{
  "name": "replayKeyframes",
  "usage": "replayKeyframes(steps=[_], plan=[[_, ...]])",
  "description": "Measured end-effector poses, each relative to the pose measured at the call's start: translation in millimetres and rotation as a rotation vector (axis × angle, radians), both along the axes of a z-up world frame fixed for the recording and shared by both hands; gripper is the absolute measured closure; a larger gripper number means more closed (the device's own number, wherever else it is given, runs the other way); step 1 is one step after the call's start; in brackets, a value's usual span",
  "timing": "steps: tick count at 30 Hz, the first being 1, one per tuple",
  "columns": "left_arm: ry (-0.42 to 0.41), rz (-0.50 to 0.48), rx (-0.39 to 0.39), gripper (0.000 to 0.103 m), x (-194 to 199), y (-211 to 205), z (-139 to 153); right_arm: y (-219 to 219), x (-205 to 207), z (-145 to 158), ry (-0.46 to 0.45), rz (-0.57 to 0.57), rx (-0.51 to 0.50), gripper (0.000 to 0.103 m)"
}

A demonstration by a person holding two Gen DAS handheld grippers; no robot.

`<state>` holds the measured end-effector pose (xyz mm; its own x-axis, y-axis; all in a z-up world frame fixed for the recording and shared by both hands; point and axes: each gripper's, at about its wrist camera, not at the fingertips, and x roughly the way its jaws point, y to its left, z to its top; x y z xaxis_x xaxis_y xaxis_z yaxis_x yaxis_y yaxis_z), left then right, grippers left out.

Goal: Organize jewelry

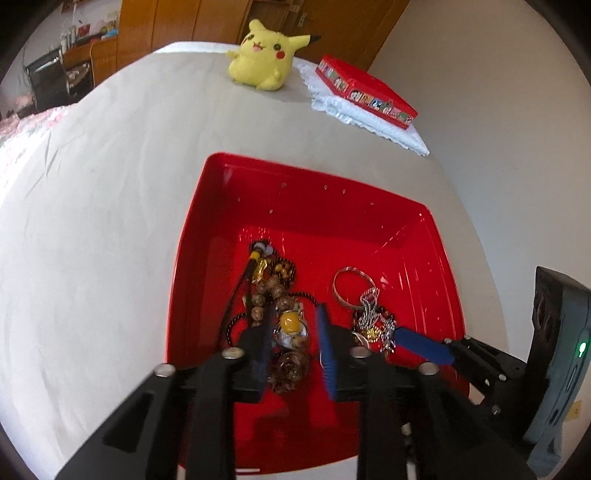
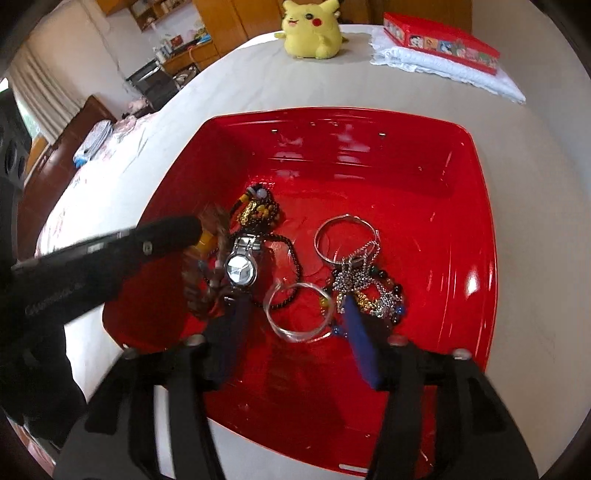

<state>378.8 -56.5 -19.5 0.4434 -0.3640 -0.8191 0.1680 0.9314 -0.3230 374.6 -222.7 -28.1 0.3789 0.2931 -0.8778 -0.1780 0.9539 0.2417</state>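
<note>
Both grippers hover inside the red tray [image 2: 476, 236] on the bed [image 1: 110, 221]. The left gripper [image 1: 293, 328] has its jaws apart around a yellow-beaded bracelet [image 1: 290, 321]. The right gripper [image 2: 295, 314] has its jaws apart around a clear bangle [image 2: 299, 310].

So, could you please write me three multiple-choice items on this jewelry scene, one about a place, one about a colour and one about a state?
1. Where does the jewelry lie?
A. in the red tray
B. on the white cloth
C. beside the yellow plush toy

2. What colour is the flat box on the white cloth?
A. blue
B. red
C. green

3. How do the right gripper fingers stand?
A. shut on the watch
B. shut on the clear bangle
C. open, holding nothing

Key: 1 A, the pieces all sit on the tray floor; 2 B, its lid and sides are red; 3 C, a wide gap shows between its blue pads, with the bangle lying in it untouched.
</note>
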Motion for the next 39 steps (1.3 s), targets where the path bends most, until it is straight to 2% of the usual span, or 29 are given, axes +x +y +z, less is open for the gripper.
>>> replayKeyframes(steps=[4,5,7,8,10,13,16,22,28,32,39], plan=[[-0.035,-0.015,-0.006,0.072,-16.3,4.5,15.8,-14.5,-10.7,17.2,-0.042,-0.031,0.045,0.048],[-0.051,-0.014,-0.006,0.068,-22.4,6.7,21.6,-17.7,-14.1,22.5,-0.056,-0.039,0.048,0.048],[-0.099,-0.008,0.021,0.054,-37.5,10.1,35.8,-25.9,-25.3,38.6,-0.096,-0.048,0.064,0.047],[-0.122,-0.004,0.036,0.05,-46.2,12.1,42.4,-29.5,-30.2,45.4,-0.113,-0.052,0.067,0.043],[-0.155,-0.006,0.043,0.036,-61.5,16.3,51.7,-37.4,-46.9,62.1,-0.155,-0.07,0.057,0.035],[-0.171,0.005,0.056,0.025,-87.0,24.5,59.8,-42.2,-66.9,75.8,-0.189,-0.077,0.036,0.022],[-0.164,0.01,0.087,0.014,-107.0,30.7,59.6,-46.9,-87.2,76.5,-0.179,-0.089,0.009,0.015],[-0.151,0.058,0.131,0.012,-141.6,48.9,51.8,-44.7,-120.5,62.3,-0.115,-0.1,-0.023,0.011],[-0.191,0.08,0.184,0.005,-172.2,54.4,45.8,-41.2,-150.5,53.6,-0.091,-0.119,-0.024,0.008],[-0.193,0.085,0.199,0.005,-175.7,53.6,44.4,-38.3,-155.7,51.9,-0.079,-0.122,-0.003,0.008],[-0.165,0.065,0.208,0.005,-163.9,44.2,47.1,-32.0,-148.8,60.3,-0.076,-0.13,-0.023,0.008]])
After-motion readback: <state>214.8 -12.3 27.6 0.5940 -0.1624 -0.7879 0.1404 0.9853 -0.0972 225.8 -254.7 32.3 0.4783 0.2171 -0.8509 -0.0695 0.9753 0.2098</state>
